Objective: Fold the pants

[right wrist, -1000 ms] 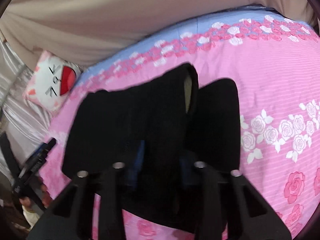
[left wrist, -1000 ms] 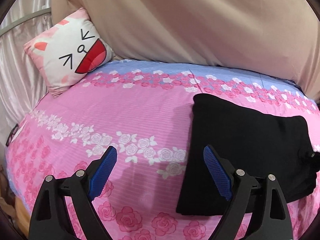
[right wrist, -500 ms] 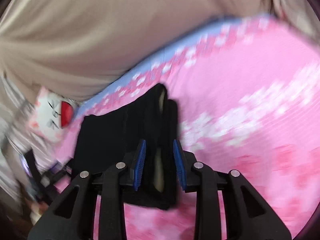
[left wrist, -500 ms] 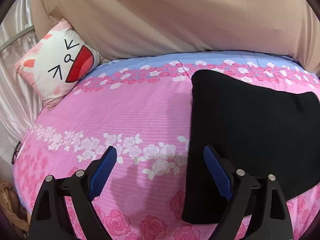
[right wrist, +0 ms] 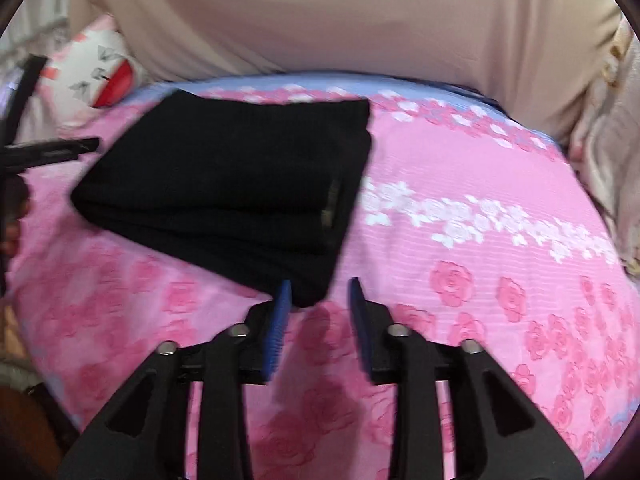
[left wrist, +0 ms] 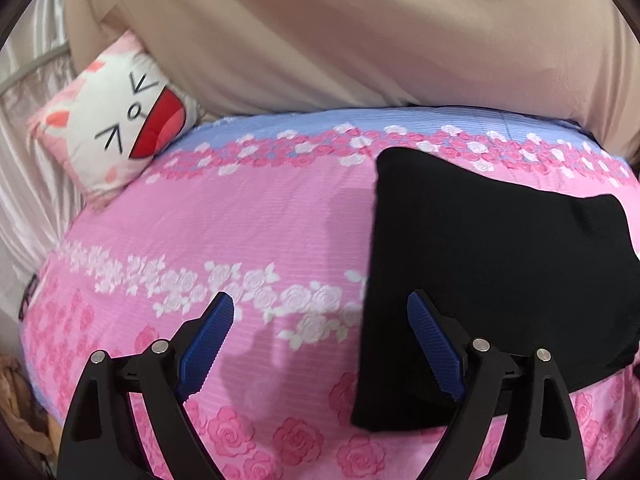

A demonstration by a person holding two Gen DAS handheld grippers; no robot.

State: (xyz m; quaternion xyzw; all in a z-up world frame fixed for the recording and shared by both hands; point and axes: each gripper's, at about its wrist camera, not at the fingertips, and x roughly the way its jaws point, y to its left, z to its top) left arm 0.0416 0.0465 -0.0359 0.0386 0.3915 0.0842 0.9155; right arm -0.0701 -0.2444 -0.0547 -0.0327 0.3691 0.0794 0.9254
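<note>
The black pants (left wrist: 492, 264) lie folded into a flat rectangle on the pink rose bedspread (left wrist: 240, 232). In the left wrist view my left gripper (left wrist: 320, 320) is wide open and empty, its right finger over the pants' near left edge. In the right wrist view the folded pants (right wrist: 236, 184) lie left of centre. My right gripper (right wrist: 318, 300) is open and empty, just in front of the pants' near corner, not touching it.
A white and pink cartoon-face pillow (left wrist: 116, 120) leans at the bed's far left. A beige curtain (left wrist: 320, 32) hangs behind the bed. The left gripper's black arm (right wrist: 48, 152) shows at the left edge of the right wrist view.
My right gripper has let go of the pants, opened and pulled back; the pants now lie flat. The left gripper stayed open and shifted slightly.
</note>
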